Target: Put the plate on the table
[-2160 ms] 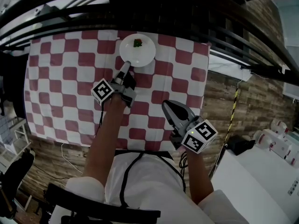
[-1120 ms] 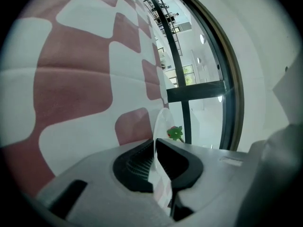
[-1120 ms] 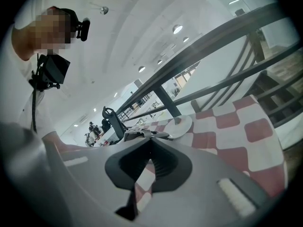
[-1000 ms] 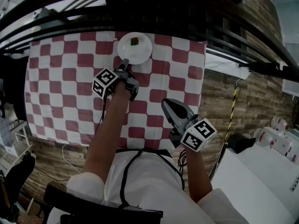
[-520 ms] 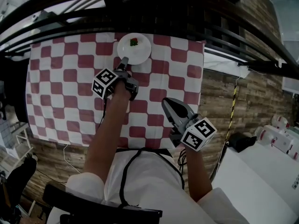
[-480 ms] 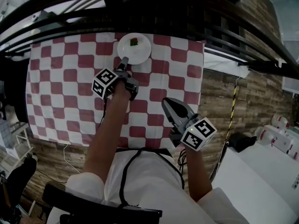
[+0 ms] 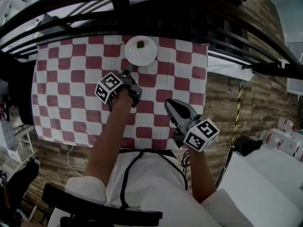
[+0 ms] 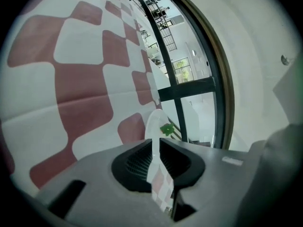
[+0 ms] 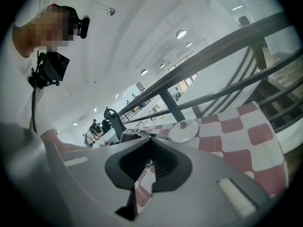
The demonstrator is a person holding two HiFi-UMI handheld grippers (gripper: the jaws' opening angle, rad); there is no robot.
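A white plate (image 7: 140, 55) with a small green and red bit of food (image 7: 140, 44) lies flat on the red-and-white checked table (image 7: 66, 79), near its far edge. My left gripper (image 7: 127, 72) hangs just short of the plate's near rim, apart from it. In the left gripper view the plate (image 8: 152, 124) shows edge-on beyond the left gripper (image 8: 155, 143). Its jaws have just been closing and stand a narrow gap apart, with nothing gripped between them. My right gripper (image 7: 171, 105) hovers shut and empty over the table's near right part. Far ahead of the right gripper (image 9: 150, 140) is the plate (image 9: 184, 132).
A black railing (image 7: 189, 13) runs along the table's far side. Wooden floor (image 7: 227, 93) lies right of the table, with a white counter (image 7: 265, 174) at lower right. A black chair back (image 7: 94, 209) is behind me.
The left gripper has let go of the plate's near rim and drawn back a little towards me. The plate stays on the table. The right gripper has kept still.
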